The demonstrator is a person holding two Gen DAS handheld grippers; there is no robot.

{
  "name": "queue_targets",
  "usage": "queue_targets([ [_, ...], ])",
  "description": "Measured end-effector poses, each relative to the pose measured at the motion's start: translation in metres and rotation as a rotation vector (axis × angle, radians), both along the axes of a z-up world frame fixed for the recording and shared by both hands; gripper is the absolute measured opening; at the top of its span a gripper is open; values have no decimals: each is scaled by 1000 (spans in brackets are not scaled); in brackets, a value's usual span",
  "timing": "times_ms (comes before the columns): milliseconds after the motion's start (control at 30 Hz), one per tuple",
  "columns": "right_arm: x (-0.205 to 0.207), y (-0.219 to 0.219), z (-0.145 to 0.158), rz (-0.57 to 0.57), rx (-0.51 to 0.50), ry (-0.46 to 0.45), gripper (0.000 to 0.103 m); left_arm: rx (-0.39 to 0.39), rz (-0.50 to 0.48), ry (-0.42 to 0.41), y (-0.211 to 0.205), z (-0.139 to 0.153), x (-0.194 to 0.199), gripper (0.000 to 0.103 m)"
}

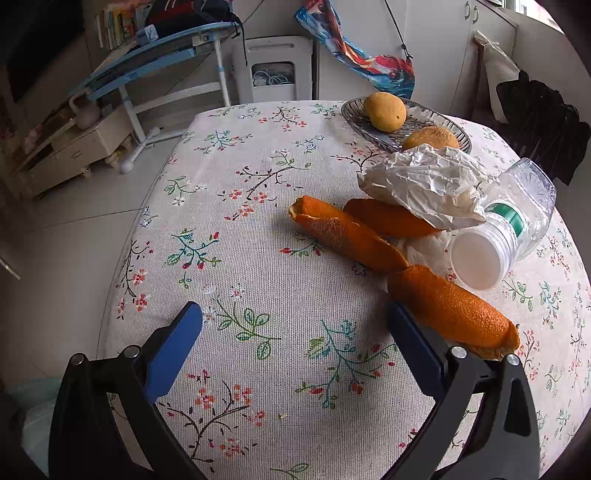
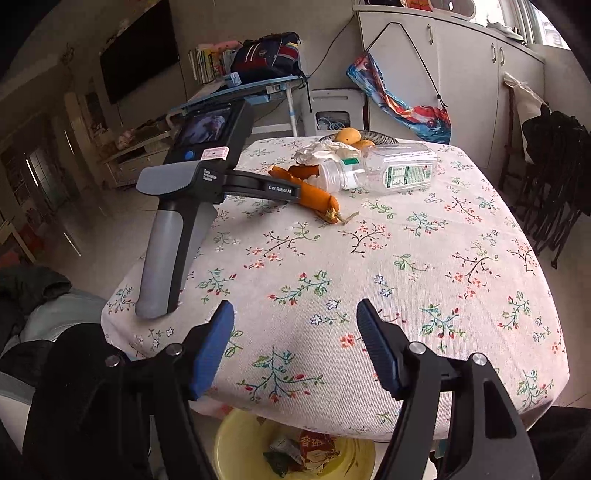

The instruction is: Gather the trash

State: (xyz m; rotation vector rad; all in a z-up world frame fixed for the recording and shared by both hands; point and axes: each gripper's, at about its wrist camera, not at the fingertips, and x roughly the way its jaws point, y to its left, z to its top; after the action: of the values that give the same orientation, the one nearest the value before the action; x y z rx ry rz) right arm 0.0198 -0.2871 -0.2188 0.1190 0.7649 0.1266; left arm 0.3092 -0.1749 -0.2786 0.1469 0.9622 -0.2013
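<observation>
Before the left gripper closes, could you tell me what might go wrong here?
1. The left gripper is open beside the orange peel, not around it, so it may close on nothing.
2. The plastic bottle lies on its side against the peel and could roll.
3. The crumpled paper rests on the peels and may slide off.

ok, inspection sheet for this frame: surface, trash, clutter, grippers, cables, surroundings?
Surface: floral tablecloth, round table.
Job's things: orange peels, crumpled wrapper, plastic bottle lying on its side; yellow bin below the table edge, wrappers inside.
Clutter: fruit dish with two fruits.
Grippers: left gripper open beside a peel; right gripper open, empty.
Cables: black cord hanging at the cupboard.
Surroundings: TV, blue desk, cupboards.
</observation>
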Motion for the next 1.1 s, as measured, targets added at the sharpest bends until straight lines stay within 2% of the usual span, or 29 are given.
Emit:
queue_targets([
  [167,-11,4,1,-13,-50,-4,67,0,0,0,0,0,0,97],
  [400,-14,2,-3,-26,-59,9,67,0,0,0,0,0,0,97],
  [1100,-19,-8,2,-44,-8,-29,67,0,0,0,0,-1,1,97],
])
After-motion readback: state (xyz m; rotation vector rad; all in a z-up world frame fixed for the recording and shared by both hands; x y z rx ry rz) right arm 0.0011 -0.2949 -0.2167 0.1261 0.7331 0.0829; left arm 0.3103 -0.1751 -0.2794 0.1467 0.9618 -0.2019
